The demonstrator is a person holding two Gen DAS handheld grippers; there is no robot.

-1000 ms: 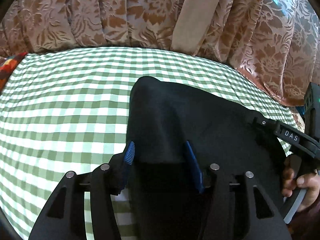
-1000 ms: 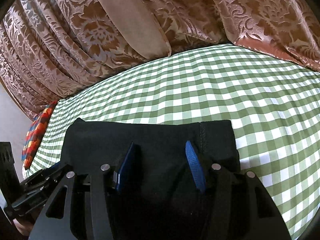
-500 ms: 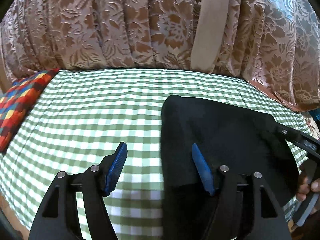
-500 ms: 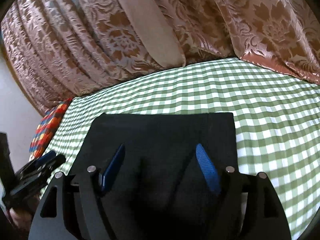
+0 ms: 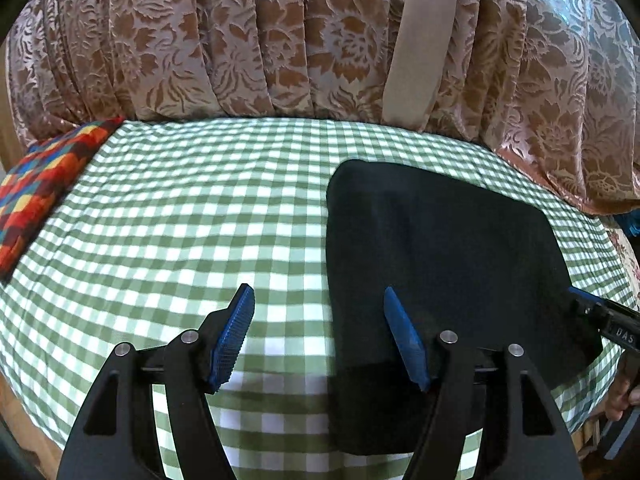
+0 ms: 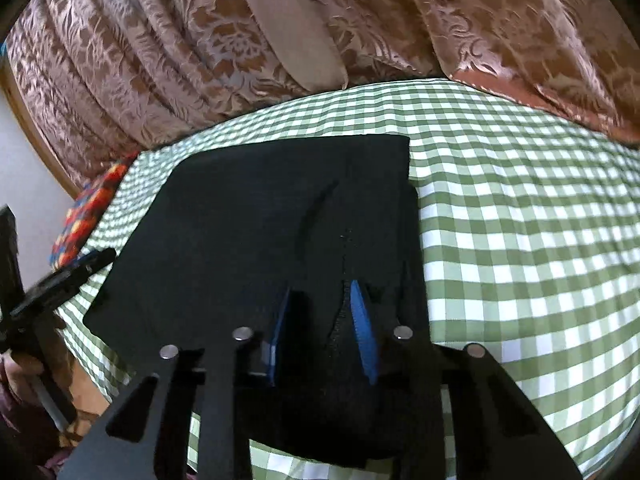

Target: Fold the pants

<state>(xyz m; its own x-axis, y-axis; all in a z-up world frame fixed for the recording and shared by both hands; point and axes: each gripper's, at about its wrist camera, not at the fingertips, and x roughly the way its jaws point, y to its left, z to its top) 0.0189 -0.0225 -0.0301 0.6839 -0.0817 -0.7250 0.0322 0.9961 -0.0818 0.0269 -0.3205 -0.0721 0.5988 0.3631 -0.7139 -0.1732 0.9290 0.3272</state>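
Green-and-white checked cloth (image 5: 180, 240) covers the whole work surface, soft and slightly wavy; brown floral brocade curtains (image 5: 240, 40) hang behind it, and a bright patchwork cushion (image 5: 36, 192) sits at the left edge. The pants (image 6: 260, 220), black matte knit, lie as a flat, roughly square folded packet near the front edge, seam and stitched hem visible in the right wrist view. The fold looks done or nearly so; this reads as a release-and-tidy step. The left gripper (image 5: 318, 332) is spread wide and empty, one blue ribbed pad over bare cloth, the other above the packet's left edge. The right gripper (image 6: 322, 320) has just been closing, its jaws narrow over the near hem; whether it pinches fabric cannot be told. The likely next move is smoothing or one more half-fold, which needs a clean grip on the hem.
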